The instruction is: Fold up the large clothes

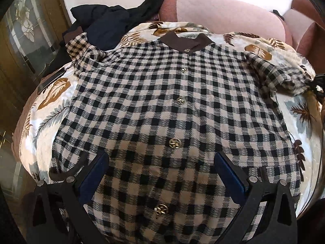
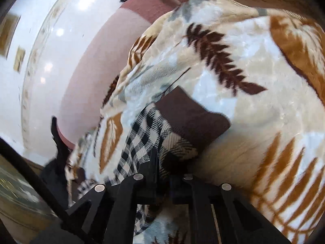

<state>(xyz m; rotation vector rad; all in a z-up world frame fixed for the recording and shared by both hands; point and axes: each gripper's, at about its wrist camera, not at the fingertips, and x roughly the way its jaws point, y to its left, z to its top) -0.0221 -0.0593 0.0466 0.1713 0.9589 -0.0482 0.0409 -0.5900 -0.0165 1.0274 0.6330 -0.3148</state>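
Note:
A beige-and-black checked shirt (image 1: 162, 101) with gold buttons and a brown collar (image 1: 184, 40) lies face up on a leaf-print blanket (image 1: 50, 93). My left gripper (image 1: 160, 174) is open above the shirt's lower front, its blue pads (image 1: 93, 172) either side of the button line. My right gripper (image 2: 162, 162) is shut on the shirt's right sleeve (image 2: 142, 138) near its brown cuff (image 2: 191, 118), above the blanket (image 2: 254, 71). That sleeve shows bunched at the right in the left wrist view (image 1: 270, 71).
A heap of dark clothes (image 1: 105, 26) lies at the back left by the shirt's other sleeve. A pink sofa back (image 1: 223, 14) runs behind. A wooden glass-panelled door (image 1: 26, 40) stands at the left. A white tiled floor (image 2: 50, 61) shows beyond the sofa.

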